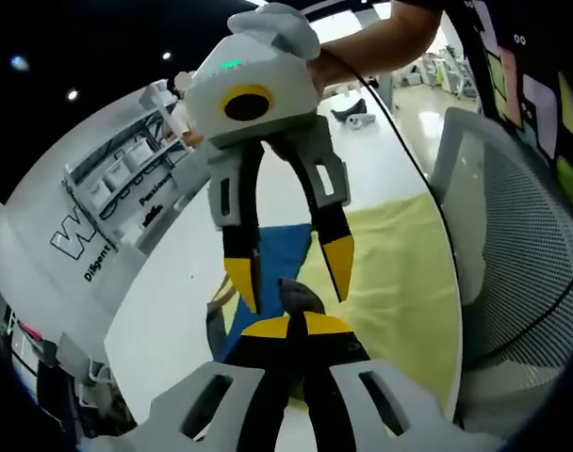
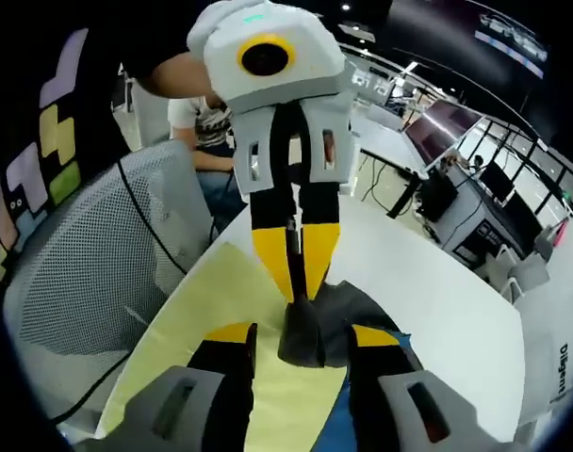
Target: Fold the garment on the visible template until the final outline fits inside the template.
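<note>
Hand-held grippers, count: two, each with two yellow-tipped black jaws on grey slotted arms and a white rounded housing.
Left hand-held gripper (image 1: 288, 327): in the left gripper view its own jaws meet at the tips, clamped on a fold of the dark grey garment (image 1: 301, 298). In the right gripper view it comes down from above (image 2: 294, 282), tips pinched on the same cloth.
Right hand-held gripper (image 2: 301, 337): its own jaws stand apart with the raised garment fold (image 2: 305, 330) between them; contact of the pads with the cloth cannot be told. In the left gripper view it hangs from above (image 1: 288, 275) with its jaws spread wide, the garment peak just below them.
Garment, count: one. Soft dark grey fabric, gathered into a lifted peak over the sheets on the tabletop, between the two grippers.
Template sheets, count: two flat pieces. A pale yellow sheet (image 1: 400, 282), matte and rectangular, and a blue sheet (image 1: 282, 247) touching it, partly covered by the garment.
Tabletop (image 1: 173, 301): one, white, smooth, curved edge.
Chair (image 2: 89, 264): one, grey mesh back, just beside the tabletop edge.
Cable (image 1: 428, 188): one, thin, black, running across the yellow sheet's edge.
</note>
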{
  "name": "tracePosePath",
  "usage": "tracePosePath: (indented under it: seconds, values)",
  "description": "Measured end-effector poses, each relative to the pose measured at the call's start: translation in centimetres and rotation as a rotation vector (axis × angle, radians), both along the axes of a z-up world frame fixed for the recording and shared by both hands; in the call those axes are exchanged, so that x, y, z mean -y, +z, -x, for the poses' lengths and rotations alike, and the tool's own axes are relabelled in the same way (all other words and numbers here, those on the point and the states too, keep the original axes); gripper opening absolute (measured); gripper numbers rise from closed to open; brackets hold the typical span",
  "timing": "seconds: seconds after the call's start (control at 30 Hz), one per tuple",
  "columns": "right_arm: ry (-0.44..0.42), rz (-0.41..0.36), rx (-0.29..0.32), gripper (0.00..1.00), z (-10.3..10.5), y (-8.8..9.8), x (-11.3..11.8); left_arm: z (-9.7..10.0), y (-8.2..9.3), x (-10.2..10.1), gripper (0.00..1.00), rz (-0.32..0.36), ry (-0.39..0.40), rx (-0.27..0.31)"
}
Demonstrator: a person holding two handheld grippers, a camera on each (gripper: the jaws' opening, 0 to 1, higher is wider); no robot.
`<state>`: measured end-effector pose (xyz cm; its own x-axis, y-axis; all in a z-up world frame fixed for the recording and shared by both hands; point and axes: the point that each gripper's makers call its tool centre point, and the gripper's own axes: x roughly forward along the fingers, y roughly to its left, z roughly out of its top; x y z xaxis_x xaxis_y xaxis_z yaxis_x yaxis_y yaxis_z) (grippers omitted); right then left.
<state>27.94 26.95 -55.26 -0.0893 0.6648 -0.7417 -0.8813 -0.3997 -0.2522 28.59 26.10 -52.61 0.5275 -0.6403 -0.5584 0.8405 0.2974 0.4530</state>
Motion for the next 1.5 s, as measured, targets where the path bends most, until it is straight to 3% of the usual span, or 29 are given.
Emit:
tracePosePath:
  seconds: [0.13,0.2,0.37,0.4,0.47,0.6,0.73,0.8,0.87,0.97,1.03,1.2,1.27,1.33,1.37,1.4,1.5]
  values:
    - [0.012,0.036,-0.030,0.13,0.2,-0.8,0.1,0.0,-0.2,0.0,0.02,-0.022,-0.006,0.006]
    - [0.009,0.027,-0.098,0.01,1.1,-0.7,0.1,-0.1,-0.1,-0.2,0.03,-0.021,0.010,0.013]
    - [-0.012,0.021,-0.102,0.00,0.8,-0.6,0.2,0.1,0.0,-0.5,0.05,-0.001,0.013,0.010]
    - [-0.016,0.015,-0.103,0.00,0.7,-0.5,0.2,-0.9,0.6,-1.0,0.08,0.036,0.093,0.050]
    - [-0.030,-0.006,-0.123,0.00,0.8,-0.2,0.3,-1.2,0.9,-1.6,0.15,0.068,0.135,0.044]
    - [-0.024,-0.020,-0.120,0.00,1.1,0.0,0.5,-2.2,1.8,-3.8,0.23,0.213,0.288,0.017]
    - [-0.024,-0.019,-0.119,0.00,1.2,-0.1,0.6,-3.7,1.9,-7.7,0.44,0.364,0.522,-0.047]
    - [-0.026,-0.021,-0.119,0.00,1.2,-0.1,0.6,-4.1,2.3,-8.5,0.49,0.437,0.572,-0.062]
    - [-0.030,-0.026,-0.117,0.00,1.2,-0.1,0.5,-4.6,2.3,-9.7,0.46,0.574,0.665,-0.143]
    - [-0.027,-0.032,-0.117,0.00,1.3,0.0,0.5,-5.2,0.6,-11.3,0.52,0.663,0.790,-0.263]
    - [-0.025,-0.032,-0.116,0.00,1.3,0.0,0.4,-5.6,-0.4,-11.8,0.53,0.676,0.830,-0.284]
    - [-0.026,-0.033,-0.113,0.00,1.3,-0.1,0.5,-6.2,-2.5,-11.0,0.49,0.790,0.886,-0.442]
    - [-0.030,-0.035,-0.111,0.00,1.2,-0.1,0.5,-6.5,-3.1,-10.5,0.50,0.795,0.874,-0.473]
    - [-0.030,-0.034,-0.109,0.00,1.2,-0.1,0.5,-7.1,-3.3,-10.3,0.54,0.807,0.859,-0.461]
    - [-0.029,-0.035,-0.109,0.00,1.2,-0.1,0.5,-7.2,-3.5,-10.3,0.54,0.812,0.866,-0.475]
    - [-0.029,-0.038,-0.110,0.00,1.3,0.0,0.5,-7.1,-4.7,-10.4,0.50,0.815,0.910,-0.549]
    - [-0.025,-0.037,-0.105,0.00,1.4,-0.1,0.5,-8.0,-6.2,-10.8,0.45,0.797,0.932,-0.576]
